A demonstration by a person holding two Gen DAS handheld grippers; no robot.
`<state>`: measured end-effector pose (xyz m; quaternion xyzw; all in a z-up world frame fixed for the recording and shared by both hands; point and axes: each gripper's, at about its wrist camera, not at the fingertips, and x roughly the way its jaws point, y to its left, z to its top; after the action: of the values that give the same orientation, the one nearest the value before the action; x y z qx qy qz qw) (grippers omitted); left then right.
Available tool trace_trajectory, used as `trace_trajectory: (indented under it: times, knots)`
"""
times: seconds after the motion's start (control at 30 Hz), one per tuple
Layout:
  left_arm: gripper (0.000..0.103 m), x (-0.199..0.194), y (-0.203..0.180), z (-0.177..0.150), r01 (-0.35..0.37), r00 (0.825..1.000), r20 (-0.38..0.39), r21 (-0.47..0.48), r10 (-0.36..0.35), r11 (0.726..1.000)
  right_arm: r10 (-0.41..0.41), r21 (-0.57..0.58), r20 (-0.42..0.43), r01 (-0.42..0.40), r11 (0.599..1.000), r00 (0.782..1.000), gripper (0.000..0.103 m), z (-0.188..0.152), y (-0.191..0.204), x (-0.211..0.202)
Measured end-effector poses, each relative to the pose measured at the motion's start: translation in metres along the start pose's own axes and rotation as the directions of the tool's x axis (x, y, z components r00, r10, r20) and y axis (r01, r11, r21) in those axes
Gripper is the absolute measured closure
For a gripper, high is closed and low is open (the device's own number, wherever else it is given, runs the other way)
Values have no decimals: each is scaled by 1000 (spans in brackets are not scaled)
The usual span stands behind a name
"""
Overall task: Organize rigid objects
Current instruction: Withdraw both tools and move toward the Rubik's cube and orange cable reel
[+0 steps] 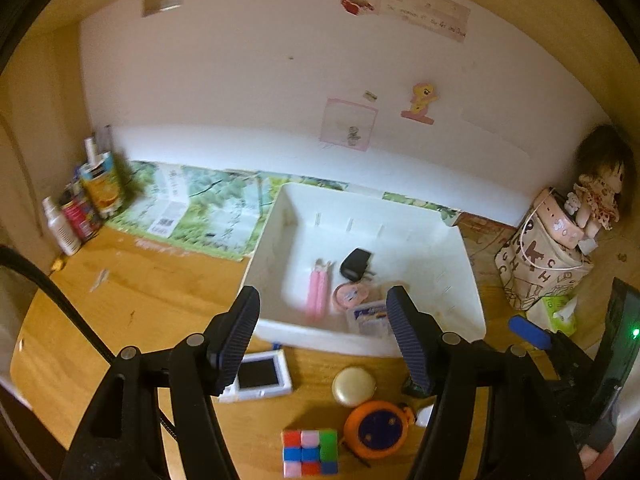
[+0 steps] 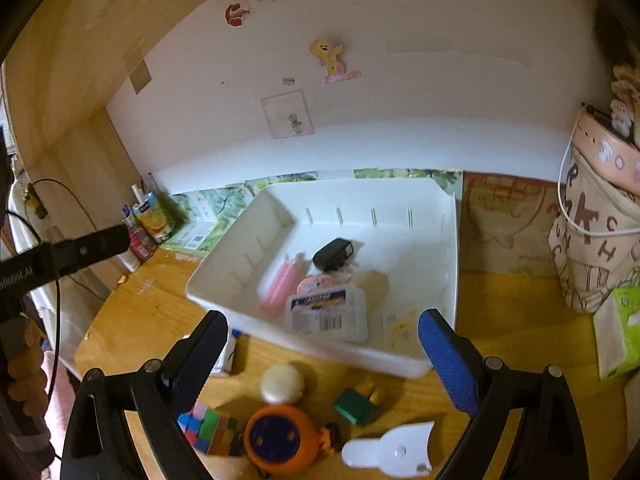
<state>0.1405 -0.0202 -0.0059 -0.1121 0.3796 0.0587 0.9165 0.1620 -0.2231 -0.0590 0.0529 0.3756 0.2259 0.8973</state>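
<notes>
Left wrist | green block [image 1: 412, 389] mostly hidden behind right finger [image 1: 408, 336]

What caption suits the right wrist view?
Open right gripper hovers above an orange tape measure, facing the white bin.

A wooden bench [image 1: 160, 292] meets a white wall [image 1: 240, 80] bearing stickers; bottles [image 1: 80, 208] crowd its far left corner under warm light.
</notes>
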Motion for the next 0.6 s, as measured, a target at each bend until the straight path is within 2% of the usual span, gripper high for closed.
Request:
trace_trajectory:
  times: [0.27,0.43,0.6]
  knots:
    - [33,-28,2,-41,-72,997,-16,-59,71,996,78,45,-61,-75,996,995,6,-24,-9,-21]
    - [33,-33,4,-69,-154,987,-60,-65,150,986,124,99,-105,-113,989,987,6,-39,-15,-29]
    - [33,-35,6,-92,-180,980,-105,-82,171,980,165,158,-158,-140,977,974,6,-54,-20,-31]
